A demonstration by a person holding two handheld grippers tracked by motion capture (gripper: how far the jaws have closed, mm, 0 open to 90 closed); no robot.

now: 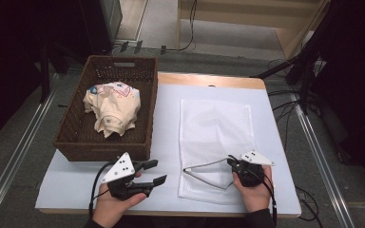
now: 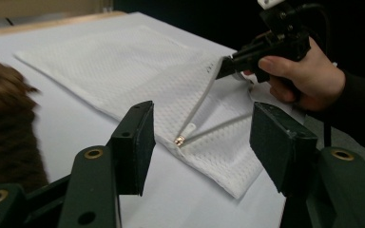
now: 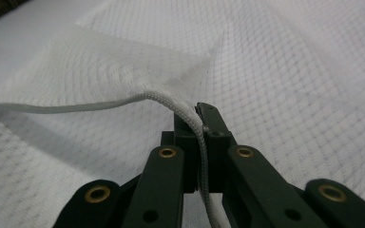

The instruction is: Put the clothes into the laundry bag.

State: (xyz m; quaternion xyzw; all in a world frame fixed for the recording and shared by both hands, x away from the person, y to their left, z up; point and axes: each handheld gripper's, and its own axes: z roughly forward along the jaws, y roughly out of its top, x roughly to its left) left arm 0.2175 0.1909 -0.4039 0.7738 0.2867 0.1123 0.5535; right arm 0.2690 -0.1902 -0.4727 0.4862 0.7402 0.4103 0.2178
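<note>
Table: white flat table top [image 1: 100, 183] with a light wood edge, in the middle of the high view, grey floor all around it.
Bag: white mesh laundry bag [image 1: 216, 128] lies flat on the table, right of the middle in the high view; its near end is unzipped and one edge is pulled up.
Zipper pull: small shiny metal zipper pull [image 2: 179, 140] sits at the corner of the opening, in the middle of the left gripper view.
Right gripper: black right gripper [image 1: 231, 163], low right in the high view, has its jaws pinched tight on the bag's grey zipper edge [image 3: 100, 105] and lifts it off the table.
Left gripper: black left gripper [image 1: 157, 172], low left in the high view, has its jaws partly apart with nothing between them, off the table and beside the bag.
Basket: dark brown woven basket [image 1: 71, 140] sits at the upper left of the table.
Clothes: cream bundled cloth with small prints [image 1: 111, 107] lies inside the basket.
</note>
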